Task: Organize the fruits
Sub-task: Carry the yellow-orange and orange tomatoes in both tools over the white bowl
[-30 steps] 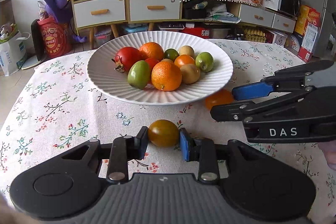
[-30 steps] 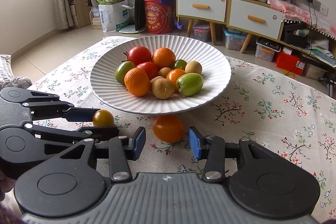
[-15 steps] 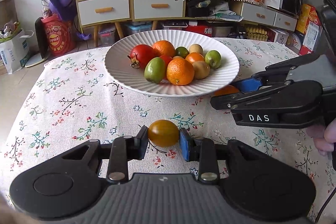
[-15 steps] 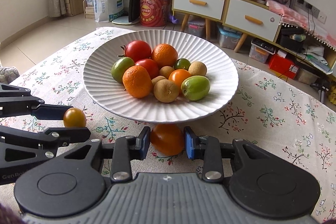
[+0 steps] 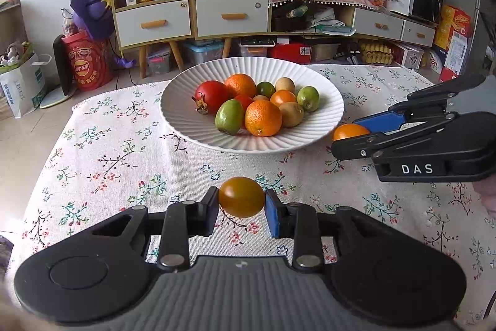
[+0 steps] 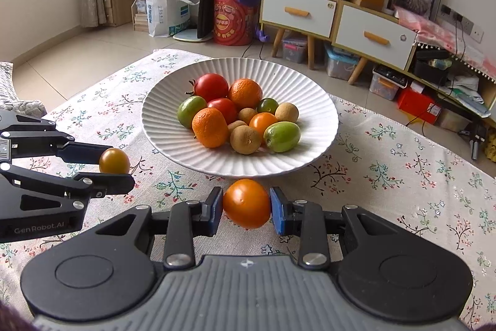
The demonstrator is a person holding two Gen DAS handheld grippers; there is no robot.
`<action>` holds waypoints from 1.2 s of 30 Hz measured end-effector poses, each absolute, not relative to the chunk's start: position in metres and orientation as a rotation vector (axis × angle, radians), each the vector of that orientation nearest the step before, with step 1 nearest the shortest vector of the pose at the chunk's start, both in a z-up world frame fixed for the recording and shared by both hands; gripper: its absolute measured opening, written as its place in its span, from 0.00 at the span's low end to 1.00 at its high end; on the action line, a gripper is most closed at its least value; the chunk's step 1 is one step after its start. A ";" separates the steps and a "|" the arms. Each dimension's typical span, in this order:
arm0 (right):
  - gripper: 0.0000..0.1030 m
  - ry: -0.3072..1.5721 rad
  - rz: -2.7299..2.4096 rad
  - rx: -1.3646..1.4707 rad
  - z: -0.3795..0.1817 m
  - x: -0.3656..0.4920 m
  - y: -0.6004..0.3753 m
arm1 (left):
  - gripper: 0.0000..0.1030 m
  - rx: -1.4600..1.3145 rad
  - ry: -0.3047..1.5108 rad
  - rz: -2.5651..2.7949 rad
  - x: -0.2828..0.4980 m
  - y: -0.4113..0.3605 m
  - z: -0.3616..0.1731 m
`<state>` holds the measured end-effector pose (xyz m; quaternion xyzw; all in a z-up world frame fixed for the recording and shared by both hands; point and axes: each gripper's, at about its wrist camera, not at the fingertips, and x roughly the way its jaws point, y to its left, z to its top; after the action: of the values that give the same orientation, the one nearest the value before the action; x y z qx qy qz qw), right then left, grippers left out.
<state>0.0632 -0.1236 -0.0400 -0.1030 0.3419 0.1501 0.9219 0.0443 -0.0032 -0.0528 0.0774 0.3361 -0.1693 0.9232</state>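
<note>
Orange fruit (image 5: 350, 131) half behind tongs (image 5: 356, 135)

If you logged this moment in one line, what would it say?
left gripper: shut on brownish-yellow tomato | right gripper: shut on orange tomato | white plate: fruit piled inside | both fruits outside plate

White plate (image 5: 192, 126) ahead of both tools, bare tablecloth (image 5: 102, 163) leftward

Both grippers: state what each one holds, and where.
Left gripper pinches an amber tomato across its sides; right gripper pinches an orange tomato likewise.
</note>
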 end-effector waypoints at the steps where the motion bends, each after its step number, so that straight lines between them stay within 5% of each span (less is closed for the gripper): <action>1: 0.29 0.700 0.310 -0.210 -0.039 0.062 -0.125 | 0.34 0.159 0.687 -0.349 0.043 -0.003 -0.051; 36: 0.29 0.654 0.193 0.025 -0.025 0.100 -0.144 | 0.34 0.036 0.672 -0.300 0.095 -0.017 -0.028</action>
<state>0.1002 -0.1438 -0.0251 0.0122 0.3206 0.0945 0.9424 0.0952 -0.0171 -0.0280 0.0174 0.3286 -0.1468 0.9328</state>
